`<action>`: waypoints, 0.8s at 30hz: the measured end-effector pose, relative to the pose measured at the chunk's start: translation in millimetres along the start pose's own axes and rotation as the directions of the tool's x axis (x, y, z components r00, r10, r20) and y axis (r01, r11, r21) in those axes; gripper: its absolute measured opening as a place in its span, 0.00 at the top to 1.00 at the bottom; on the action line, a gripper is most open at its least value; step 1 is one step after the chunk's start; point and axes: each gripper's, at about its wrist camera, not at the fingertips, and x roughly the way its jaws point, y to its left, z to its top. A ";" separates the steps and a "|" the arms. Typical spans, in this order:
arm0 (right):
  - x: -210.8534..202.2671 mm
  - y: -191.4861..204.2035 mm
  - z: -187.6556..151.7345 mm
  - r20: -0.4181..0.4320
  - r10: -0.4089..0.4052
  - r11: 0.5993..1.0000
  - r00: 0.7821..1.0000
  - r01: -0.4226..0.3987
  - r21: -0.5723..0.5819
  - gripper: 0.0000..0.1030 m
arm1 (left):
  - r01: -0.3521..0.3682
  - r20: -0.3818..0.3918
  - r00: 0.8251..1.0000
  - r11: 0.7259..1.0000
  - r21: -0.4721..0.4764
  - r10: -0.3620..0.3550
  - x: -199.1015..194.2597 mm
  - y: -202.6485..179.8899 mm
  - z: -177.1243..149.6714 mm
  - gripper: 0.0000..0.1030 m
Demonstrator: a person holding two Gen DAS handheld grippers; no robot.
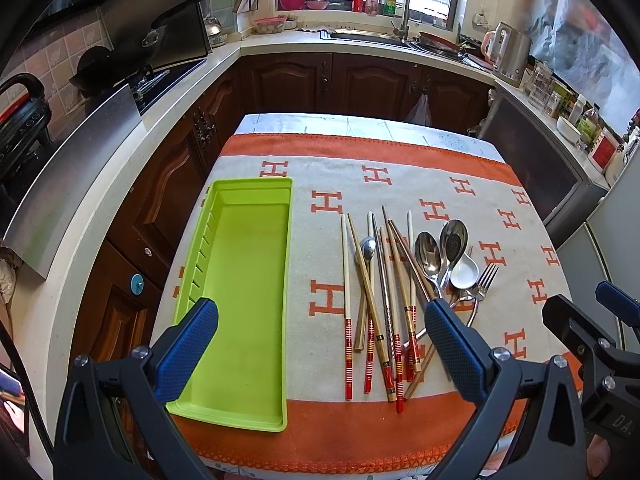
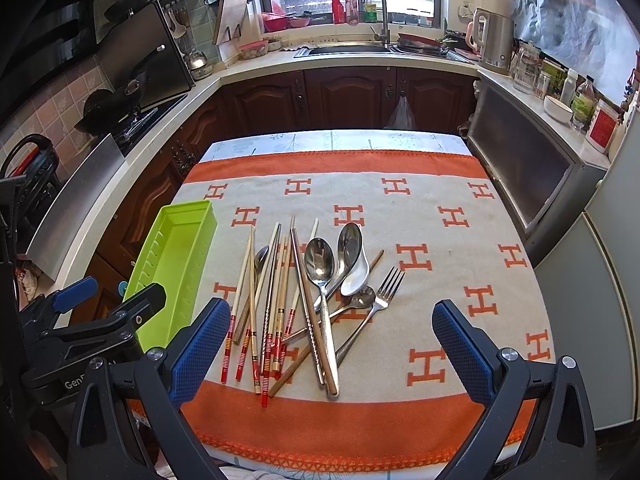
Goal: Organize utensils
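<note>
- Two grippers are seen above the near edge of the desk (image 2: 400, 152), which is covered by an orange and beige cloth (image 2: 440, 280).
- The jaws of the left gripper (image 1: 320, 344) are held wide apart, with nothing between them.
- The jaws of the right gripper (image 2: 326, 344) are likewise spread apart and empty.
- A green tray (image 1: 240, 280) is placed on the left of the cloth, with nothing in it.
- Chopsticks (image 2: 256, 300), spoons (image 2: 320, 264), a white ceramic spoon (image 2: 358, 276) and a fork (image 2: 384, 292) are piled just right of the tray.
</note>
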 end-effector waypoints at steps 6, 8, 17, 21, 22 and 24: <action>-0.7 0.0 -0.2 0.001 0.000 1.000 1.000 0.000 0.000 0.01 | 0.000 0.000 1.000 1.000 -0.002 0.000 -0.3 -0.3 -0.2 0.01; -1.7 -0.2 -0.3 0.000 0.000 1.000 1.000 0.000 0.000 0.01 | -0.001 -0.001 1.000 1.000 -0.002 0.001 -0.1 -0.6 0.1 0.01; -2.1 1.8 -1.5 0.000 0.003 1.000 1.000 -0.003 -0.002 0.01 | 0.007 -0.005 1.000 1.000 0.016 -0.007 -2.2 -3.9 -1.3 0.01; -3.3 5.8 -0.9 0.001 0.006 1.000 1.000 -0.006 -0.002 0.01 | 0.028 -0.024 0.999 0.999 0.030 -0.027 -2.3 -6.6 -3.4 0.01; -2.9 5.8 -0.9 0.001 0.006 1.000 1.000 -0.006 -0.002 0.01 | 0.029 -0.028 0.999 0.999 0.035 -0.028 -1.1 -7.1 -3.9 0.01; -1.8 6.6 -1.2 0.000 0.007 1.000 1.000 -0.007 -0.002 0.01 | 0.027 -0.039 0.999 0.999 0.045 -0.025 2.1 -9.0 -4.6 0.01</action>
